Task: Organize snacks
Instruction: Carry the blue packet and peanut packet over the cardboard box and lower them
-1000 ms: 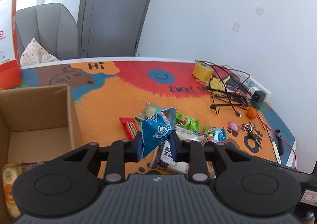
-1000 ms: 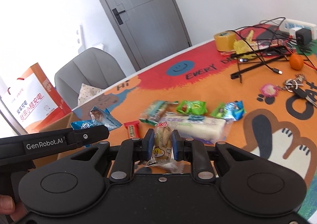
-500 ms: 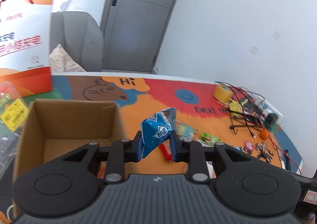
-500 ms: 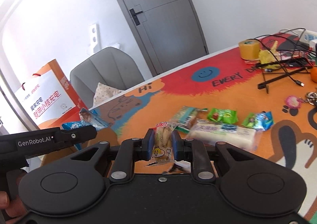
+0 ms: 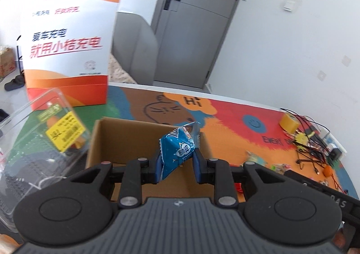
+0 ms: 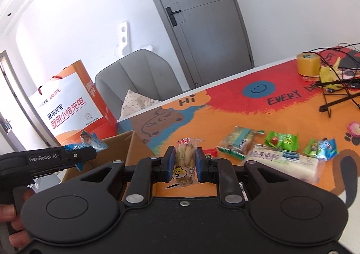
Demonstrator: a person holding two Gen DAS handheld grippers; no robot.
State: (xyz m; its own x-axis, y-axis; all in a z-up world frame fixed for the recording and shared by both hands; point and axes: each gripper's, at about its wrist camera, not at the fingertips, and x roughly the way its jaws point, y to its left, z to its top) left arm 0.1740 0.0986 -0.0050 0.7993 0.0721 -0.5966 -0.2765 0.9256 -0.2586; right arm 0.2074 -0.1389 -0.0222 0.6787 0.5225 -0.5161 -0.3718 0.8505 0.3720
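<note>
My left gripper is shut on a blue snack packet and holds it above the open cardboard box. It also shows in the right wrist view, over the box. My right gripper is shut on a clear snack packet with a yellow cartoon, held above the orange mat just right of the box. Several loose snacks lie on the mat: a long white packet, a green packet, a beige and teal packet.
An orange and white paper bag stands behind the box. A clear plastic clamshell lies left of the box. A tape roll, cables and a black stand crowd the far right. A grey chair stands behind the table.
My left gripper has carried the blue packet leftward from over the snack pile to above the box. My right gripper has moved left toward the box with its packet.
</note>
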